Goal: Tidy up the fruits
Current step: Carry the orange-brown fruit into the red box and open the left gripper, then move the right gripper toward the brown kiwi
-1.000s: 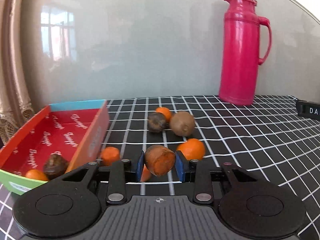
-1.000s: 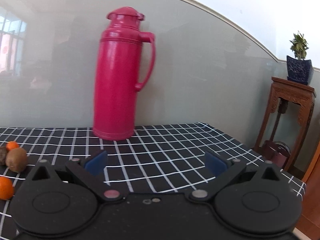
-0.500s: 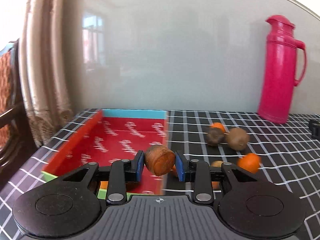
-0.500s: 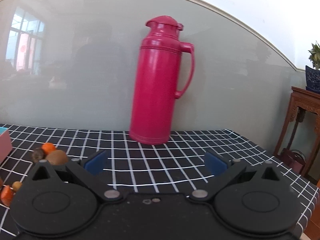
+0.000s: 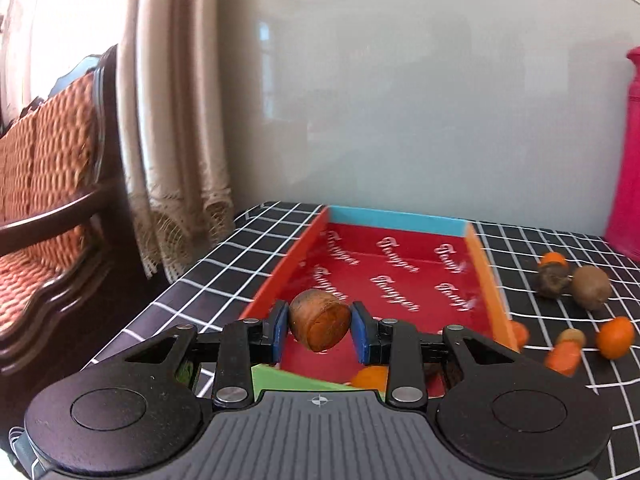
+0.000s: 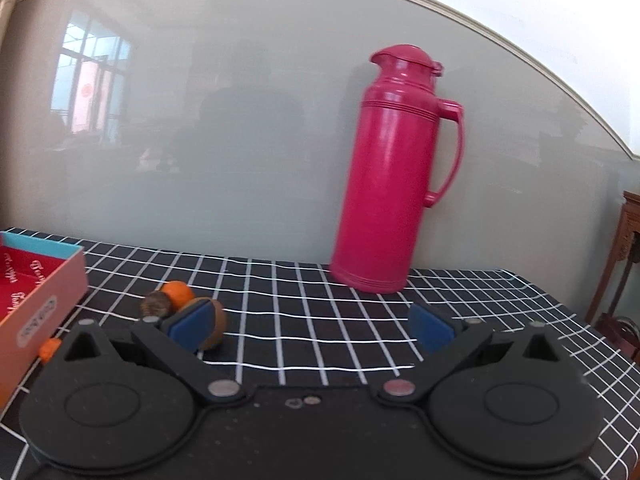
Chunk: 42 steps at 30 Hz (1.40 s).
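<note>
My left gripper [image 5: 319, 327] is shut on a brown fruit with an orange cut face [image 5: 320, 323] and holds it above the near end of the red tray [image 5: 404, 280]. An orange fruit [image 5: 370, 376] lies in the tray below the gripper. Loose fruits lie right of the tray: a kiwi [image 5: 591, 293], a dark fruit [image 5: 551, 278], small oranges [image 5: 616, 337]. My right gripper [image 6: 312, 326] is open and empty above the cloth. Its left pad stands in front of the kiwi [image 6: 218, 326]; the dark fruit [image 6: 155, 304] and an orange [image 6: 178, 292] lie behind.
A tall pink thermos [image 6: 394, 184] stands at the back by the glass wall. The table has a black checked cloth [image 6: 320, 300]. A wooden chair [image 5: 52, 184] and a curtain [image 5: 176, 120] stand left of the table edge. A wooden stand [image 6: 624, 264] is at the right.
My left gripper has carried the brown fruit leftward from the loose fruits to over the tray. My right gripper has swung left, so the thermos shifted right and the tray corner came into view.
</note>
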Each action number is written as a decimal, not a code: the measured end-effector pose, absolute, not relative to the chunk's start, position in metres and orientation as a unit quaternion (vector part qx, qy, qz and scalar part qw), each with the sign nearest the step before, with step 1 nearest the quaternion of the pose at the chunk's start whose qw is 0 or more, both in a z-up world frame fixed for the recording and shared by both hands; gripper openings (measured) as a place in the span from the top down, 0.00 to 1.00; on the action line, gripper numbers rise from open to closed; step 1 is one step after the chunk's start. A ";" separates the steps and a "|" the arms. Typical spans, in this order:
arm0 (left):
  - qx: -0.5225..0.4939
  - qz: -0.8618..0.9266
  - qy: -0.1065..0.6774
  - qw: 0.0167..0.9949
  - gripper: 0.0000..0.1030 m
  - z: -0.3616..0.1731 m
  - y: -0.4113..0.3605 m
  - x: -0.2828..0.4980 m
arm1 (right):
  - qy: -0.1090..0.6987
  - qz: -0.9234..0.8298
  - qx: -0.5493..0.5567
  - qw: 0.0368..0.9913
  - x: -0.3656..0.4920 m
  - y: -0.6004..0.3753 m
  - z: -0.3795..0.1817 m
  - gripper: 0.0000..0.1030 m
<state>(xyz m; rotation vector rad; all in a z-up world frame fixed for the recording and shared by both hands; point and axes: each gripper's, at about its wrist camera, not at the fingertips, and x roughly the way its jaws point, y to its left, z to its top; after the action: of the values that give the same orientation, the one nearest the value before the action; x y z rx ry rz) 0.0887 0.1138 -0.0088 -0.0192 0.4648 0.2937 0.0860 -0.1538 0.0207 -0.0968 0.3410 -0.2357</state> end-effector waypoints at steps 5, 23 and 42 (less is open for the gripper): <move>-0.010 0.149 0.213 0.966 0.37 -0.007 0.116 0.083 | 0.169 -0.110 -0.053 0.978 0.087 -0.146 0.020 0.00; 0.023 0.136 0.161 0.977 0.00 0.002 0.092 0.070 | 0.173 -0.075 -0.016 0.982 0.081 -0.183 0.021 0.00; 0.024 0.162 0.165 0.973 0.00 -0.009 0.103 0.073 | 0.162 -0.014 -0.027 0.986 0.089 -0.172 0.011 0.00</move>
<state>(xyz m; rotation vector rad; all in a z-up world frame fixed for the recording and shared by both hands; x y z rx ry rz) 0.0726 0.1032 -0.0095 0.0489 0.3332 0.3267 0.0885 -0.1723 0.0110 -0.0540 0.3248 -0.0289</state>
